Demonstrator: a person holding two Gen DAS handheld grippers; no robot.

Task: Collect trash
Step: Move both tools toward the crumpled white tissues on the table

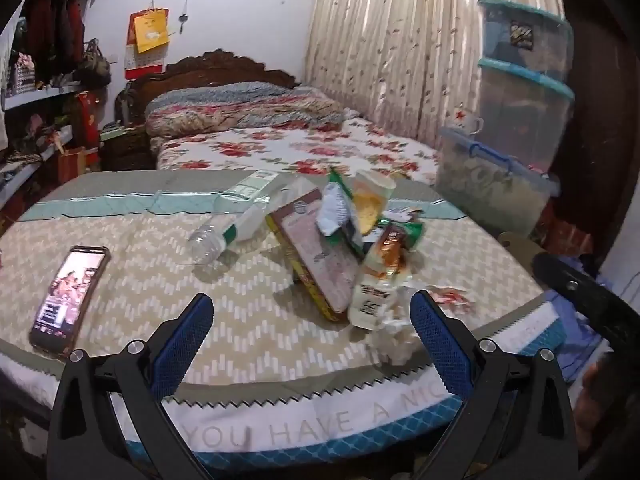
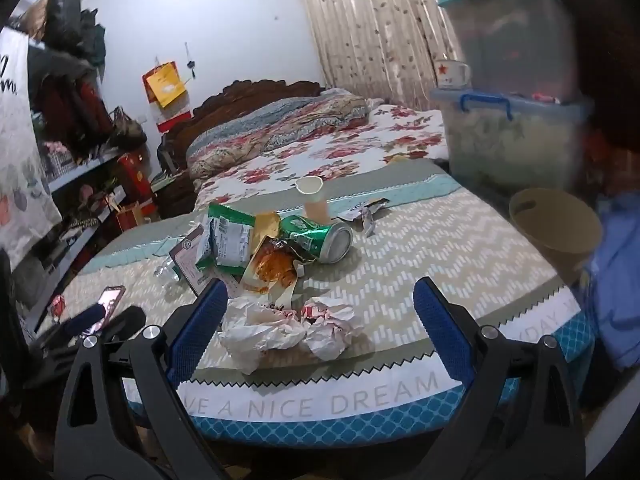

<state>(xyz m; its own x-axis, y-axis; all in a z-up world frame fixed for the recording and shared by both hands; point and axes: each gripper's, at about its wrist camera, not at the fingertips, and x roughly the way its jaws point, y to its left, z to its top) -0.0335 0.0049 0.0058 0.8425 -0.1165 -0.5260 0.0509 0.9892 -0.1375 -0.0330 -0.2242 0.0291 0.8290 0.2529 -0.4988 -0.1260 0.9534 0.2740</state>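
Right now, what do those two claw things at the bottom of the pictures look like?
Each is a handheld gripper with two black angular arms, silver bolts at the pivots and blue textured pads on the fingers. The left gripper and right gripper look alike. No cables show. A blue garment shows at the right edge.

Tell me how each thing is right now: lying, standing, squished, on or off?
Plastic bottle: lying down, looks empty.
Green can: lying on its side.
Paper cup: standing, open end up.
Paper wads: crumpled.
Phone: lying flat, screen on.
Tan bin: upright, open.
Left gripper: open.
Right gripper: open.
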